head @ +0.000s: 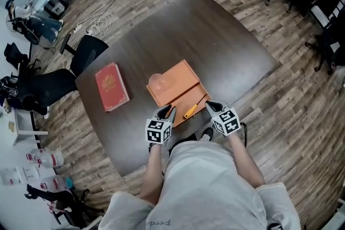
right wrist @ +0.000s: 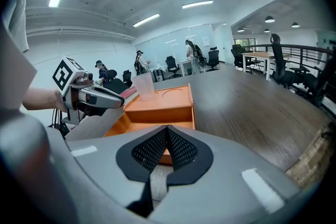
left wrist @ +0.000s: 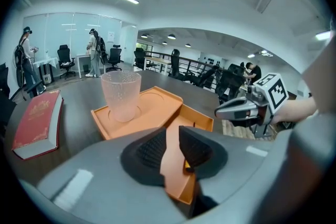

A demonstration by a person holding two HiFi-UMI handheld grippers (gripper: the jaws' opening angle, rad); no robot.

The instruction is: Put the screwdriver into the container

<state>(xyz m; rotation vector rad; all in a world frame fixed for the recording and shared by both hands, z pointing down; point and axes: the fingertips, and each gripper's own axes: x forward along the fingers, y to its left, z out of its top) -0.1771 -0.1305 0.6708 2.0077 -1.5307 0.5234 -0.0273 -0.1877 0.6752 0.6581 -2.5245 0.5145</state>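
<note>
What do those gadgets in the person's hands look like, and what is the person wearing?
The left gripper and right gripper each have a smooth grey body that ends in two black pads with a ribbed face. Each carries a white cube printed with black square markers. The person wears a light grey short-sleeved shirt.

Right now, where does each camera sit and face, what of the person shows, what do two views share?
Head view: on the head, steeply down at table and orange container; torso, left gripper, right gripper show.
Left gripper view: on left gripper, across the container toward the plastic cup; own jaws, right gripper show.
Right gripper view: on right gripper, toward the cup; own closed jaws, left gripper show.
Shared: both gripper views show the cup.
</note>
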